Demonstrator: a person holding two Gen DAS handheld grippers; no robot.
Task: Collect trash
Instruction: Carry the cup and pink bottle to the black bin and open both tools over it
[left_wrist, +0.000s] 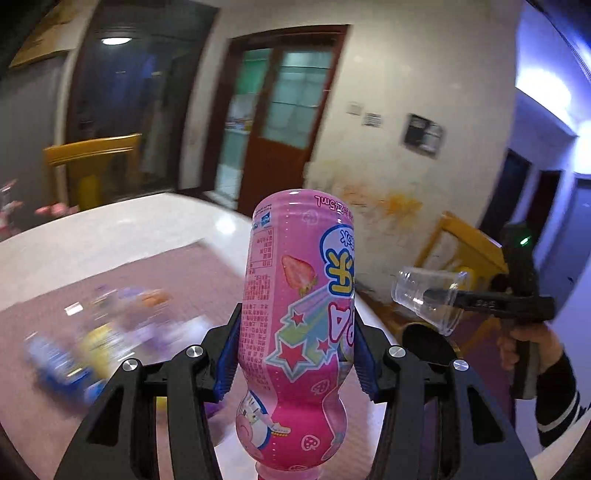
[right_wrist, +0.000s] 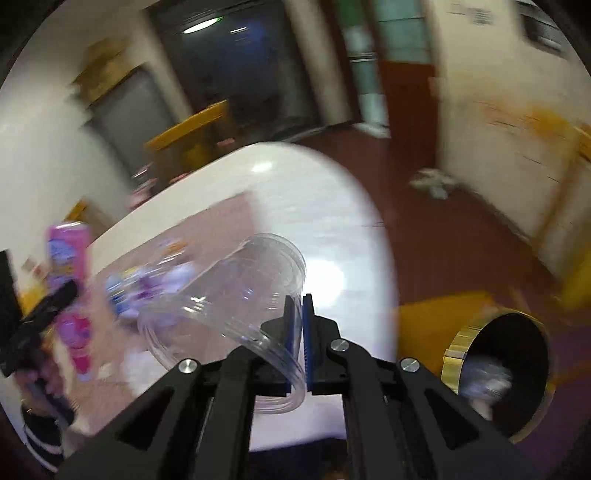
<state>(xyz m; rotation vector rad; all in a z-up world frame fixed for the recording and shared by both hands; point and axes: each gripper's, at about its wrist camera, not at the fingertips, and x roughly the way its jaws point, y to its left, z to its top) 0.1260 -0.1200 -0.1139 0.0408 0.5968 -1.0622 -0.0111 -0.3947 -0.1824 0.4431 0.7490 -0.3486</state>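
Note:
A pink strawberry-drink bottle (left_wrist: 295, 266) stands upside down in my left gripper (left_wrist: 297, 332), whose blue pads (left_wrist: 227, 354) press its waist on both sides. The bottle hangs above the table's near edge. To the right, a hand holds my right gripper (left_wrist: 434, 294), shut on the wall of a clear plastic cup (left_wrist: 410, 291) lying sideways. In the right wrist view the right gripper (right_wrist: 298, 301) pinches the cup's (right_wrist: 229, 295) rim wall. The pink bottle (right_wrist: 68, 254) shows at far left. A black bin with a gold rim (right_wrist: 456, 354) lies at lower right, something blurred inside it.
A round white table (left_wrist: 110, 229) carries a pink mat (left_wrist: 166, 273) with several blurred wrappers and bottles (left_wrist: 103, 325). The bin (left_wrist: 424, 338) sits on the floor beyond the table's right edge. Yellow chairs (left_wrist: 92, 151) (left_wrist: 465, 240) stand around. Litter (right_wrist: 432, 182) lies on the red floor.

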